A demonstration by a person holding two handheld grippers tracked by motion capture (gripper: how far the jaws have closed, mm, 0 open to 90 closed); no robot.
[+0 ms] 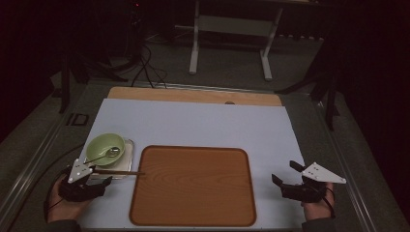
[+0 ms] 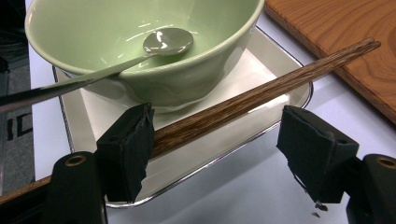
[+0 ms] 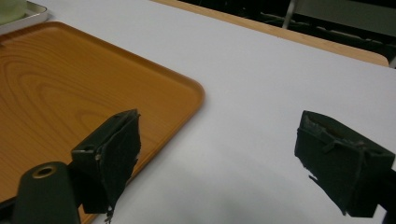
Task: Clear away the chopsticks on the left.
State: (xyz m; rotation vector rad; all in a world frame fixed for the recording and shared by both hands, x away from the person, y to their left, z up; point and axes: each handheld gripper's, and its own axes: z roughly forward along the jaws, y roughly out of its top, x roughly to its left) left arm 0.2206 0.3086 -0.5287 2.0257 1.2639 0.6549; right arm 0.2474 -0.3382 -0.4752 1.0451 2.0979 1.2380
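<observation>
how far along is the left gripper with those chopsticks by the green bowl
Early. Nothing looks moved yet: the green bowl with its spoon sits on the small metal tray, and the wooden tray is bare. In hand: the left gripper is open around the chopsticks, one pad touching them. Left: closing and lifting. The right gripper waits open.

left claw [image 1: 96, 180]: jaws spread wide, low at near-left | right claw [image 1: 285, 175]: jaws spread wide, low at near-right
</observation>
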